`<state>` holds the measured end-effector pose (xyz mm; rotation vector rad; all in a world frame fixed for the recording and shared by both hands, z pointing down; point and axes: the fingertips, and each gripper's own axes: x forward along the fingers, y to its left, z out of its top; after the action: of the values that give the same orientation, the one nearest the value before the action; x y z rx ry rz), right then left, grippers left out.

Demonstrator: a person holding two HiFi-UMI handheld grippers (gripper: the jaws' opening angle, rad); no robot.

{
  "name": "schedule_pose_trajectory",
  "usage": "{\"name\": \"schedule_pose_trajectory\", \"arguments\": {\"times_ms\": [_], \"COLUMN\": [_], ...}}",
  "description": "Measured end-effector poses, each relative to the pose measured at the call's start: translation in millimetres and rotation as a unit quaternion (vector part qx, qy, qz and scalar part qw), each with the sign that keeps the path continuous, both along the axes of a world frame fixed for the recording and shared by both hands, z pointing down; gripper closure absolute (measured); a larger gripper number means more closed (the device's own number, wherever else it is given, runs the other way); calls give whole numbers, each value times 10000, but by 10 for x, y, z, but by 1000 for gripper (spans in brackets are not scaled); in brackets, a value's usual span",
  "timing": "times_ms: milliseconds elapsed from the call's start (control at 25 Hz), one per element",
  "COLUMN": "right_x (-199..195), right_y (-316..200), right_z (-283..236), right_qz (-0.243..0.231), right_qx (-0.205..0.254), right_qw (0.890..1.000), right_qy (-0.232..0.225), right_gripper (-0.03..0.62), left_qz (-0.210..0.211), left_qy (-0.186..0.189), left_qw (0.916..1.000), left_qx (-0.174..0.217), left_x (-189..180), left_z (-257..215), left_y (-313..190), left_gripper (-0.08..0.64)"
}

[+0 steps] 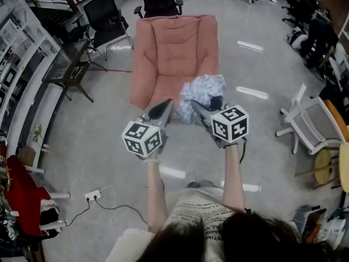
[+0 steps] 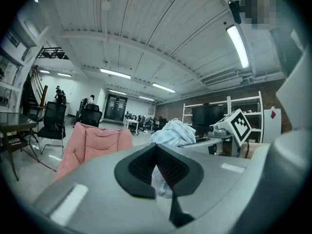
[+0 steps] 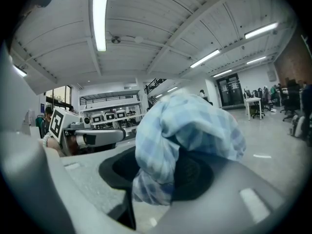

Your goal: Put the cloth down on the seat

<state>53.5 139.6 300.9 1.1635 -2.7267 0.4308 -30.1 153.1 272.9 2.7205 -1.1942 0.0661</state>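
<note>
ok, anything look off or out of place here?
Nothing spilled or damaged. The only oddity is the cloth: it is a crumpled wad, pinched in the air by the left gripper and right gripper, not yet on the pink seat.

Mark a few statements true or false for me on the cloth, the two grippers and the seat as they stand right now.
1. The cloth already lies on the seat. False: the cloth is held up, bunched between the two grippers, and has not been set down on the pink seat.
2. The left gripper is shut on a bit of the cloth. True: the left gripper pinches a small fold.
3. The right gripper is empty. False: the right gripper is closed on a thick bunch of the cloth.
4. The cloth is light blue and checked. True.
</note>
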Motion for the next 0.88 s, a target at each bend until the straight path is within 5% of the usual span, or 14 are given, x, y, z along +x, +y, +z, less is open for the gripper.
{"name": "schedule_pose_trajectory", "arguments": {"times_ms": [480,880], "right_x": [-98,-122], "right_y": [-424,-1254], "right_z": [172,230], "right_qz": [-121,-419], "right_qx": [-164,-264], "right_qw": [9997,9986], "right_qy": [102,166], "right_gripper": [411,411], "left_qz": [-168,-409], "left_qy": [68,78], "left_qw": [9998,9990], "left_qx": [-85,-137], "left_x": [-143,-170], "left_z": [140,201], "left_y": [-394,-1167], "left_gripper": [561,561]}}
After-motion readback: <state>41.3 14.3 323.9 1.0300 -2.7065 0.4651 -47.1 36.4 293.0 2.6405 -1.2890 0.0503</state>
